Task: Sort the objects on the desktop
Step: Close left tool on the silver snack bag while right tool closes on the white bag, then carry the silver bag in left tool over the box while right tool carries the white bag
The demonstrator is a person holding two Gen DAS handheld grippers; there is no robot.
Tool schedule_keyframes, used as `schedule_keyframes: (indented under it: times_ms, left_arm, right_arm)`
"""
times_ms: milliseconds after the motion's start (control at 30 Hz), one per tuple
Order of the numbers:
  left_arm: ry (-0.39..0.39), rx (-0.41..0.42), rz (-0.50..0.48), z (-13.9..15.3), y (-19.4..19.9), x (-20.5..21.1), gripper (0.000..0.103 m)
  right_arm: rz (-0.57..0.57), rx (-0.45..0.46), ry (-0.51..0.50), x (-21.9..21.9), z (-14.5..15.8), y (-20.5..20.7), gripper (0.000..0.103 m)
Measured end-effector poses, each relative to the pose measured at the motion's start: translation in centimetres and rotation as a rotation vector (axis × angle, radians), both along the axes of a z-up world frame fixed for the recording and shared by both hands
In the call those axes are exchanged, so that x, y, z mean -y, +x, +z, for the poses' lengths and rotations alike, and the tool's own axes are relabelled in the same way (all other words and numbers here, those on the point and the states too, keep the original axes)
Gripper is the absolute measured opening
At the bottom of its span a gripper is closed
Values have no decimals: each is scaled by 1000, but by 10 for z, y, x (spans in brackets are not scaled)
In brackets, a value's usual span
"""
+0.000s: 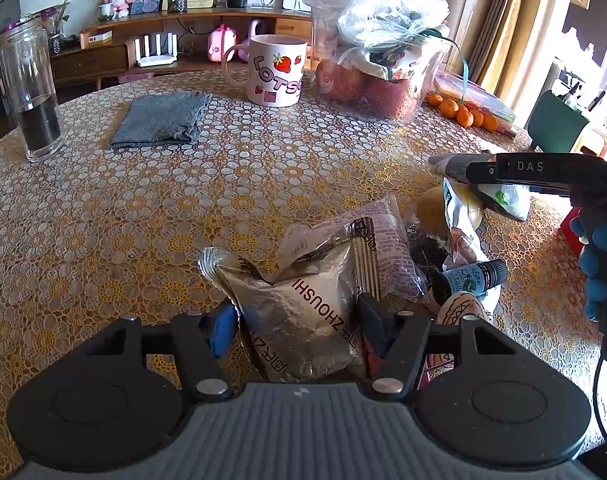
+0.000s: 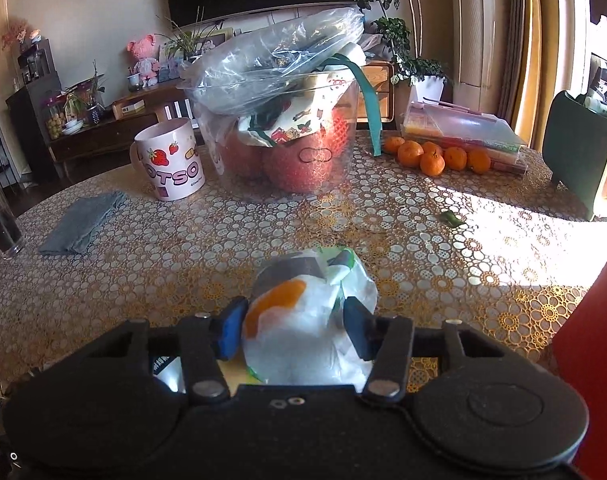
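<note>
Nearest, the left tool is clamped on a crinkled silver snack packet lying among a heap of wrappers on the lace-patterned worktop. The right tool grips a white pouch with an orange picture, held off the worktop. Farther off are a folded grey cloth, a strawberry mug and a clear tub of apples

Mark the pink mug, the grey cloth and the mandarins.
pink mug (image 1: 277, 72), left wrist view, printed side.
grey cloth (image 1: 159, 120), left wrist view, middle of the fold.
mandarins (image 2: 431, 158), right wrist view, a front fruit.
</note>
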State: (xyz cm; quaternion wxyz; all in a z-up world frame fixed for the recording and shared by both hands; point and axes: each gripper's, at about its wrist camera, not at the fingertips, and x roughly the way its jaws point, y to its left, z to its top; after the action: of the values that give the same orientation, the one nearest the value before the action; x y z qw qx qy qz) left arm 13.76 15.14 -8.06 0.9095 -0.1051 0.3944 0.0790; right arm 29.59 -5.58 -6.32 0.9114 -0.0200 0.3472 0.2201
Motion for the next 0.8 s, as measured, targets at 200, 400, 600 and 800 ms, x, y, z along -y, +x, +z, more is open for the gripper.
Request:
schedule_keyframes:
  times_ms: [200, 400, 600, 800]
  left_arm:
    - [7, 8, 9, 7, -4, 2, 54]
    - [13, 26, 24, 18, -10, 5, 47]
    - [30, 44, 21, 27, -16, 12, 41]
    - [56, 73, 16, 35, -25, 19, 38]
  right_arm:
    - [-12, 25, 12, 9, 9, -4, 43]
    - [-5, 71, 18, 21, 21, -16, 40]
    - [-5, 86, 42, 37, 34, -29, 40]
    - [0, 102, 59, 61, 48, -50, 40]
